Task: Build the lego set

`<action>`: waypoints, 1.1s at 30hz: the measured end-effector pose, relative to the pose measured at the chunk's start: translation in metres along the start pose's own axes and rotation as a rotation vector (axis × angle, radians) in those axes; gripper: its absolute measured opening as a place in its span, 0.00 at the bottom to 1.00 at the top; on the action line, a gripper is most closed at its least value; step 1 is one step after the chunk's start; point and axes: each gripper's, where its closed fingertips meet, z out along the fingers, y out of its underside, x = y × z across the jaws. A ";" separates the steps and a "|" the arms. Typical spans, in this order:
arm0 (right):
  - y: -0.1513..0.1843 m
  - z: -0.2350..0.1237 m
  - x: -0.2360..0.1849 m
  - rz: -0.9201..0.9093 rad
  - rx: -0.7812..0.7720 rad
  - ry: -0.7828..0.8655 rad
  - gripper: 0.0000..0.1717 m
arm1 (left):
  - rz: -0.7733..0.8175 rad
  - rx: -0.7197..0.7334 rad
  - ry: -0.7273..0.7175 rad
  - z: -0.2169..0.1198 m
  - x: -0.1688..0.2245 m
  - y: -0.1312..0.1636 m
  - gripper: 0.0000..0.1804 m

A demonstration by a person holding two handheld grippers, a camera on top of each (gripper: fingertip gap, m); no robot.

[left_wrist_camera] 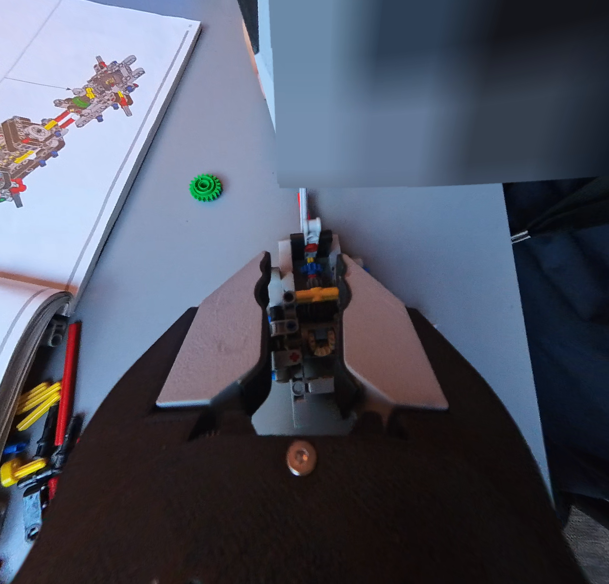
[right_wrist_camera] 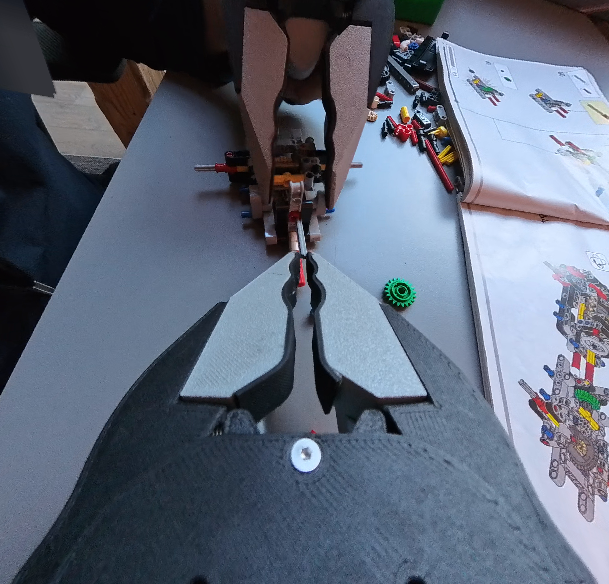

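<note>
brick assembly (right_wrist_camera: 290, 186) stands on the grey table (right_wrist_camera: 131, 271) near the table's front edge, a dense block of grey, black and orange pieces with a thin grey axle (right_wrist_camera: 300, 235) sticking out of one end. from the left of the right wrist view: the table's bare part, then the assembly with the left gripper (left_wrist_camera: 304, 268) coming down over it, its two fingers astride the block and set against its sides, so the jaws look clamped on the assembly, though the contact itself is partly hidden. the axle's long axis runs straight from the assembly toward the right gripper (right_wrist_camera: 300, 256), which faces the left gripper head on. the right gripper's fingertips are together on the axle's free end, pinching it, with a red piece (right_wrist_camera: 301, 276) seen in the slot behind the tips. so the left gripper is on the block and the right gripper is on the rod, both in one line. further right a green gear (right_wrist_camera: 399, 293) lies alone on the table, just beside the right gripper, touching neither. beyond it a heap of loose parts (right_wrist_camera: 418, 120) lies against the open instruction booklet (right_wrist_camera: 534, 159), at the far right
</note>
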 end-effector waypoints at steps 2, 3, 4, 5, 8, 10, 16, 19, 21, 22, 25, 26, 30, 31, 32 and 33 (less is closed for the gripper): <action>0.000 0.000 0.000 0.001 0.001 -0.001 0.00 | -0.001 -0.001 -0.003 0.001 0.000 -0.001 0.20; 0.000 0.000 0.000 0.000 0.002 -0.002 0.00 | 0.003 -0.001 -0.006 0.001 0.001 -0.003 0.19; 0.000 0.000 -0.001 -0.001 0.002 -0.004 0.00 | 0.008 -0.002 -0.007 0.002 0.001 -0.004 0.19; 0.000 0.000 -0.001 -0.003 0.002 -0.005 0.00 | 0.015 -0.003 -0.007 0.002 0.002 -0.005 0.19; -0.001 0.000 -0.003 -0.011 0.005 -0.010 0.00 | 0.029 -0.012 -0.016 0.004 0.003 -0.007 0.18; -0.001 -0.001 -0.003 -0.018 0.005 -0.009 0.00 | 0.038 -0.017 -0.030 0.005 0.002 -0.007 0.16; -0.001 -0.002 -0.003 -0.020 0.016 0.001 0.00 | 0.022 -0.029 -0.024 0.006 0.004 -0.007 0.16; -0.002 -0.002 -0.003 -0.015 0.017 0.002 0.00 | 0.018 -0.032 -0.026 0.007 0.004 -0.008 0.15; 0.000 -0.001 -0.003 -0.018 0.005 -0.002 0.00 | 0.018 -0.029 -0.024 0.007 0.004 -0.008 0.14; 0.000 0.000 -0.004 -0.025 -0.001 -0.006 0.00 | 0.018 -0.025 -0.018 0.006 0.004 -0.008 0.13; 0.002 0.002 -0.005 -0.026 -0.017 -0.012 0.00 | 0.021 -0.016 -0.006 0.006 0.005 -0.008 0.12; 0.002 0.002 -0.005 -0.025 -0.015 -0.013 0.00 | 0.024 -0.015 -0.006 0.006 0.006 -0.008 0.11; 0.001 0.003 -0.007 -0.039 -0.017 -0.023 0.00 | 0.034 -0.012 -0.004 0.005 0.006 -0.008 0.12; 0.002 0.004 -0.009 -0.052 -0.022 -0.032 0.00 | 0.034 -0.011 -0.003 0.005 0.006 -0.008 0.12; 0.004 0.005 -0.012 -0.066 -0.036 -0.042 0.00 | 0.033 -0.011 -0.002 0.005 0.006 -0.008 0.12; 0.008 0.008 -0.015 -0.086 -0.065 -0.049 0.00 | 0.035 -0.010 -0.001 0.005 0.006 -0.008 0.12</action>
